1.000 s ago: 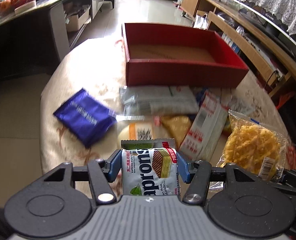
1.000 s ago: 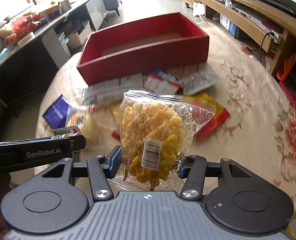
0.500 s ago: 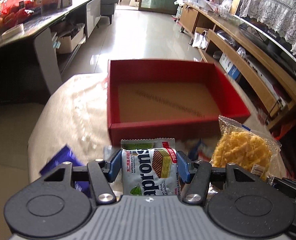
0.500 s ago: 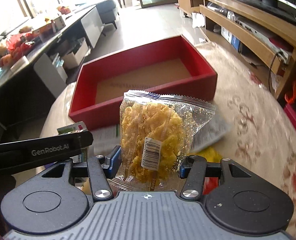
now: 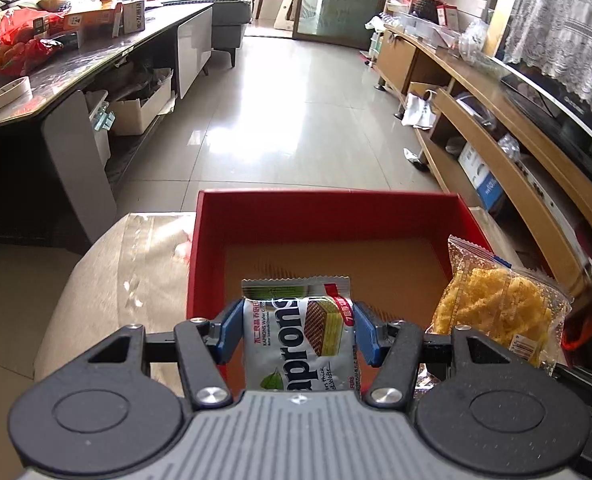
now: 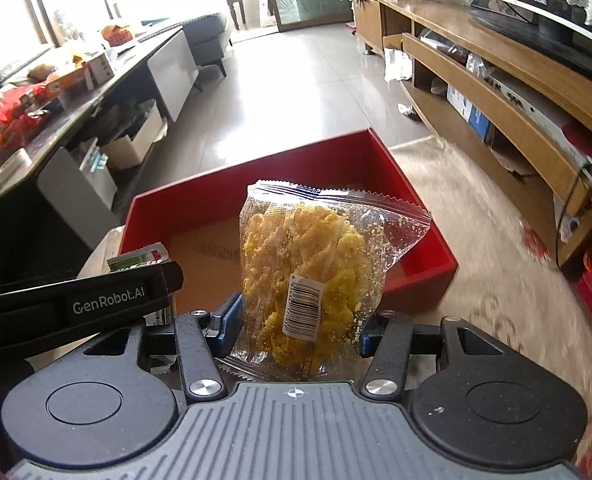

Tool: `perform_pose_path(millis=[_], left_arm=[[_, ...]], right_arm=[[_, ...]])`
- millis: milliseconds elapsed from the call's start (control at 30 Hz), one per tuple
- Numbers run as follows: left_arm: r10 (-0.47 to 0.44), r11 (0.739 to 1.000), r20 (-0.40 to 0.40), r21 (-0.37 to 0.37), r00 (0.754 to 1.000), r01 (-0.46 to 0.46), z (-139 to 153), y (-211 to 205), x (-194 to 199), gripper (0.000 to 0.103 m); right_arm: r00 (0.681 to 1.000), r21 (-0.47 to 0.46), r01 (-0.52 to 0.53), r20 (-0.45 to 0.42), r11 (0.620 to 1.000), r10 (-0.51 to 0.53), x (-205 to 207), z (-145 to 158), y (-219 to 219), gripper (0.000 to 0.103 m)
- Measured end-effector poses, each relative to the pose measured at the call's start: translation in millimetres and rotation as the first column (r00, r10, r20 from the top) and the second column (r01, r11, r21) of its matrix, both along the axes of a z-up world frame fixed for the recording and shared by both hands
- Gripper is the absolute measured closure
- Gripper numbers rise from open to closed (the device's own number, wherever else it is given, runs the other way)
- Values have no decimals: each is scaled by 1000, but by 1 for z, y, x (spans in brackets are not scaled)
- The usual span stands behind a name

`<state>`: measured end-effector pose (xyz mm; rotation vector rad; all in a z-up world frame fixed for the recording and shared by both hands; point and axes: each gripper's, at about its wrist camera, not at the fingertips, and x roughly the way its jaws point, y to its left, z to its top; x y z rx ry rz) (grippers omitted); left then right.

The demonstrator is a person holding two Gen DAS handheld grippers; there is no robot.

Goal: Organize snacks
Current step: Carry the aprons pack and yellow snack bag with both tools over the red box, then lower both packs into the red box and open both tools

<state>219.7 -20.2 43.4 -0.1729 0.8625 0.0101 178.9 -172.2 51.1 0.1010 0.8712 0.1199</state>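
Left claw (image 5: pixel 298 330): clamped by its blue pads on a wafer packet (image 5: pixel 300 340), held upright at lower centre of the left wrist view. Right claw (image 6: pixel 298 328): closed on a clear bag of yellow crisps (image 6: pixel 308 268), barcode label facing the camera, at lower centre of the right wrist view. Same bag also visible at lower right of the left view, and the left claw's black side bar crossing the lower left of the right view, so both claws side by side.

Just beyond both packets: the red box (image 5: pixel 328 216), open-topped, bare brown floor inside, nothing in it yet. Now filling the middle of each view, directly behind the held packets, where a second ago it sat farther up the frame with loose snacks spread on the table (image 5: pixel 136 256) in front of it. Those loose snacks now out of view below the claws. Grip unchanged on both sides throughout.

Meaning for the task, as a judgement: carry nearly finished, both packets poised over or just at the near wall of the box; release into it looks like the next step, with the remaining table snacks left to fetch afterwards.
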Motion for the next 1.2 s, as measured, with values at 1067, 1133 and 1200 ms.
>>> perform_pose_path(millis=[1067,1133,1200], left_arm=[[48,996,-99,76,994,-41,-44,-11,52,48],[46,996,-90,86,995,-38,-43,-13,52,47],[47,995,-80,95,996,-40,-41,-15,50,44]], right_arm=[[997,-127,-42,-73,991,33,58,-43,6,37],[997,-132,-37,-71,991,27,59,-44,4,35],[998,-142,-30,-64,989,21,58,-44,3,34]])
